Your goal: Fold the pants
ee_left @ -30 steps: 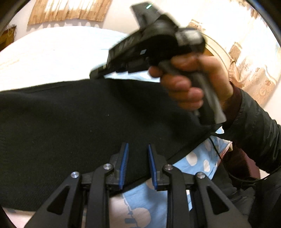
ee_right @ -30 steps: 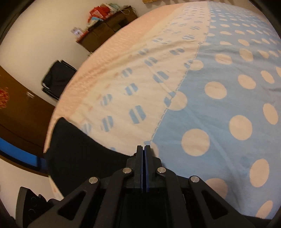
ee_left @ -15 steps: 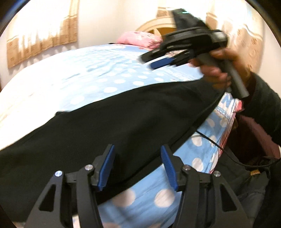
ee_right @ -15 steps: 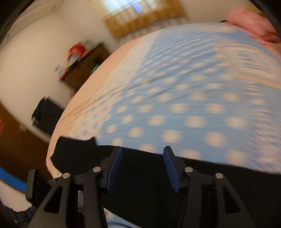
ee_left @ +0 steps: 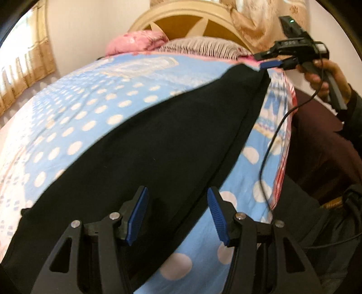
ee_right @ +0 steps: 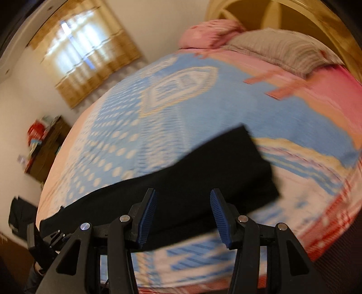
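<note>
Black pants (ee_left: 144,153) lie stretched in a long band along the near edge of a blue polka-dot bed; they also show in the right wrist view (ee_right: 203,171). My left gripper (ee_left: 177,214) is open and empty, hovering over the pants' near end. My right gripper (ee_right: 183,217) is open and empty above the pants' other end, whose square corner lies just ahead. In the left wrist view the right gripper (ee_left: 269,61) sits at the far corner of the pants, held by a hand.
The bedspread (ee_left: 74,117) fills the far side. A pink pillow (ee_left: 135,43) and a striped pillow (ee_right: 278,49) lie by the wooden headboard (ee_left: 192,20). A black cable (ee_left: 271,140) hangs at the bed's right edge. A dark dresser (ee_right: 45,149) stands by the wall.
Both grippers have opened. The right gripper has swung away from the left one toward the headboard end, and the pants now lie stretched out flat between them.
</note>
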`<state>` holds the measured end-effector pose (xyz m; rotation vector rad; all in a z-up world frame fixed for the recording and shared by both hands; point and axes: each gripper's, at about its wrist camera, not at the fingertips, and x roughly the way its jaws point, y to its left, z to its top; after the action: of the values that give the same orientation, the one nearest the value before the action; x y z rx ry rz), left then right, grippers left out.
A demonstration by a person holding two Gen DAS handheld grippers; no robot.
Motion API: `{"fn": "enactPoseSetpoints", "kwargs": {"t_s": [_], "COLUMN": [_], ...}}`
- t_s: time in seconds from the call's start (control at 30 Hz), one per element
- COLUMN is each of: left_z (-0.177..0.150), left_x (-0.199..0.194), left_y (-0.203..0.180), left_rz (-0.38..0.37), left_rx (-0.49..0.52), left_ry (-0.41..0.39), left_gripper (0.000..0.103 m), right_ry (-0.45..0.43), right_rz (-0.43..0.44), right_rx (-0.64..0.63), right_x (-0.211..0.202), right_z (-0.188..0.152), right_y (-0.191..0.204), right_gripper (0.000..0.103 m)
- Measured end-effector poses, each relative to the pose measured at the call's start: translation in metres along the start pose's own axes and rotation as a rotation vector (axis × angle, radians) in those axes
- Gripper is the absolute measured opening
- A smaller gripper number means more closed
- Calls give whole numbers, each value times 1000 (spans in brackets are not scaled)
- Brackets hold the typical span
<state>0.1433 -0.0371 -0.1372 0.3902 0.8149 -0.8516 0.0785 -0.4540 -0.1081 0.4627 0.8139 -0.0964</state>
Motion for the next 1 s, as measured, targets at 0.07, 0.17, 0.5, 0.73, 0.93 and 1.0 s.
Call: {"fn": "enactPoseSetpoints", "kwargs": {"t_s": [0.07,0.17,0.5,0.73,0.93,1.0], "left_z": [1,1,20,24,12,5], "left_x": [12,17,29,5,15,26], "left_y": [-2,-1,-13,-1,-6,-13], "left_rz": [-2,5,54,19,-27,-34], "left_rx": [-12,-17,-25,-119,-106,-82], "left_ry": [20,18,52,-13,25,57], "left_gripper": [57,55,11,5,4,4], "right_ry": [0,-6,-77,-196,-72,-62], "right_rz": [-11,3,-13,78,27,18], "right_rx": [30,91,70,-20,46,66], "right_x": [2,9,21,-20,-3,-4], "right_z": [-1,3,32,34,-10,-17], "right_y": [-14,-29,-28,-9,-51,-62], "right_gripper": [51,51,4,4,4,9]}}
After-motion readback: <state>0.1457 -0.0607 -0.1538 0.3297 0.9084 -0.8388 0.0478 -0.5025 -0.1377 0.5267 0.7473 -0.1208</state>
